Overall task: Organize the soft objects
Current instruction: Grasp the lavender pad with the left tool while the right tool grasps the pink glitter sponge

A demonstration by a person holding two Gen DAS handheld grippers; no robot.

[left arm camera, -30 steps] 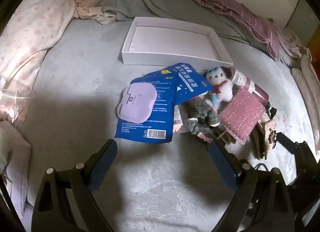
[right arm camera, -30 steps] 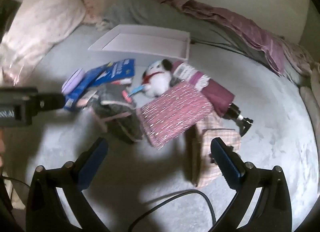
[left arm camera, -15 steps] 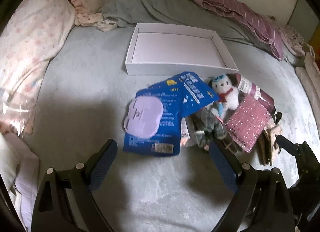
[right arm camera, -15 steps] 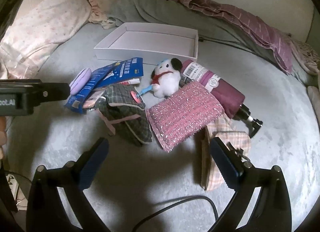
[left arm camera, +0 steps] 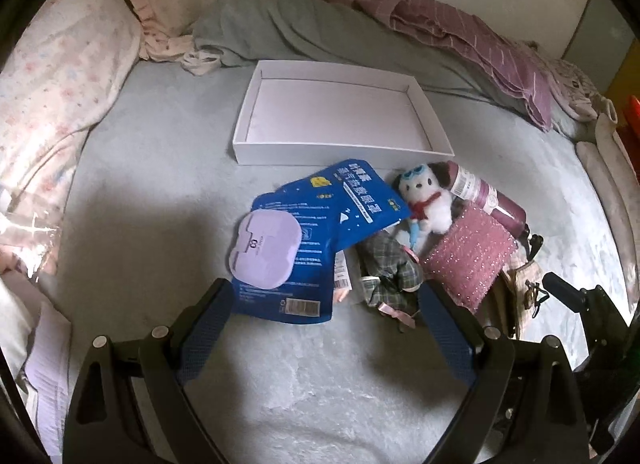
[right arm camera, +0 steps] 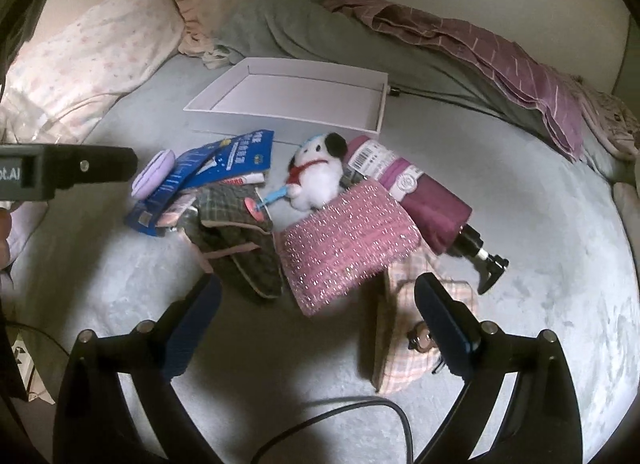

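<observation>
On the grey bed lies a pile: a lilac pad (left arm camera: 264, 253) on blue packets (left arm camera: 316, 224), a white plush dog (left arm camera: 424, 200), a checked cloth doll (left arm camera: 390, 272), a sparkly pink pouch (left arm camera: 468, 258), a maroon folded umbrella (left arm camera: 486, 196) and a pink plaid bag (right arm camera: 416, 328). Behind them stands an empty white box (left arm camera: 340, 116). My left gripper (left arm camera: 326, 316) hovers open just short of the blue packets. In the right wrist view my right gripper (right arm camera: 318, 304) is open above the pink pouch (right arm camera: 348, 244) and plaid bag, holding nothing. The dog (right arm camera: 316, 174) and box (right arm camera: 296, 94) show there too.
A grey blanket (left arm camera: 320, 28) and striped purple cloth (left arm camera: 480, 40) are heaped along the wall behind the box. Pink pillows (left arm camera: 56, 76) line the left side. A black cable (right arm camera: 340, 420) trails near my right gripper. The other gripper's body (right arm camera: 60, 174) juts in at left.
Both cameras have drawn back and steadied; the pile now sits slightly farther from the fingers and more of the box interior shows. Nothing was taken hold of.
</observation>
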